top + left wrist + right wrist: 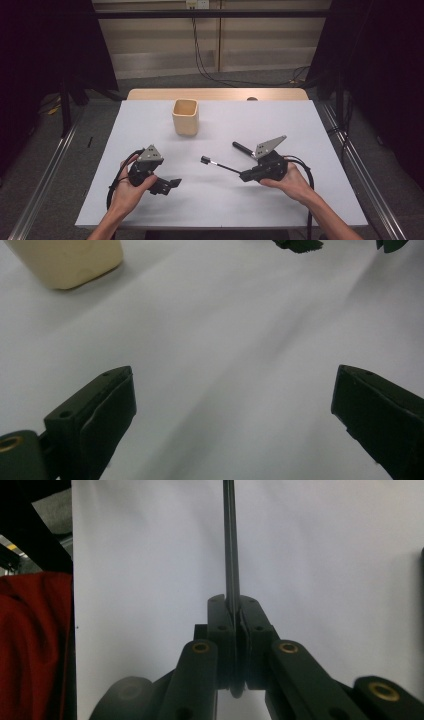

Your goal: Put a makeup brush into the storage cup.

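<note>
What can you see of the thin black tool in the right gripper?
The tool is a slim dark rod with a small blocky black head at its far end. It looks like metal or hard plastic. The right gripper is shut on one end of it, pads pressing both sides. From there it runs out roughly level over the white table, pointing toward the left gripper. Whether the head touches the table cannot be told. Nothing else touches it.

The high view looks down on the white table (280, 200); both tool views skim that tabletop closely.
</note>
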A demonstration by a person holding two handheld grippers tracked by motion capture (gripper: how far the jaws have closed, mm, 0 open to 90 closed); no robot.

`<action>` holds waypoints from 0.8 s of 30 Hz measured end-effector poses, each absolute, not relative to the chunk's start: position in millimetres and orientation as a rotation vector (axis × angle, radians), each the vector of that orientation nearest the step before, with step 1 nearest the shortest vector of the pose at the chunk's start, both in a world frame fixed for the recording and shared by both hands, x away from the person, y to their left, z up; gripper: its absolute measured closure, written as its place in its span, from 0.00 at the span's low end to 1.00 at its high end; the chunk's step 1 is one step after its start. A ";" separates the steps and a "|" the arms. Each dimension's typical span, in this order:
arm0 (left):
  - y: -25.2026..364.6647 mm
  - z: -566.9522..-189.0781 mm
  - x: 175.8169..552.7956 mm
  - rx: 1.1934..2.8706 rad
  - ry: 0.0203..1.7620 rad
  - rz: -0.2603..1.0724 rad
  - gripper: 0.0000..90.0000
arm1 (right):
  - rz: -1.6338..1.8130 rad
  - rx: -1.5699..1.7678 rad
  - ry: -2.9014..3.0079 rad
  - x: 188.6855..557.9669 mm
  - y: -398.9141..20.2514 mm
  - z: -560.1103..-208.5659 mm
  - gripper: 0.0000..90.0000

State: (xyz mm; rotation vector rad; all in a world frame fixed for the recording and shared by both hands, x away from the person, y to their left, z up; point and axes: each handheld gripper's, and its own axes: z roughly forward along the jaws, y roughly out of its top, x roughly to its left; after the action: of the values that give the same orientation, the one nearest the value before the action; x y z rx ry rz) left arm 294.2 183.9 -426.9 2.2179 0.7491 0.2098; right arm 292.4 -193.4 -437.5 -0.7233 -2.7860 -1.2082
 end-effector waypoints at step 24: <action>190.4 -433.6 294.6 2.154 0.798 0.246 0.04 | -1.566 -0.854 -2.655 285.6 -205.3 -448.5 0.96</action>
State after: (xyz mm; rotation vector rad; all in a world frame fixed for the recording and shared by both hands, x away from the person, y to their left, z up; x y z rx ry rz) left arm 294.6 190.4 -433.6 2.1541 0.7983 0.2456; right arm 285.6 -205.3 -448.5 -0.8542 -2.6555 -1.5657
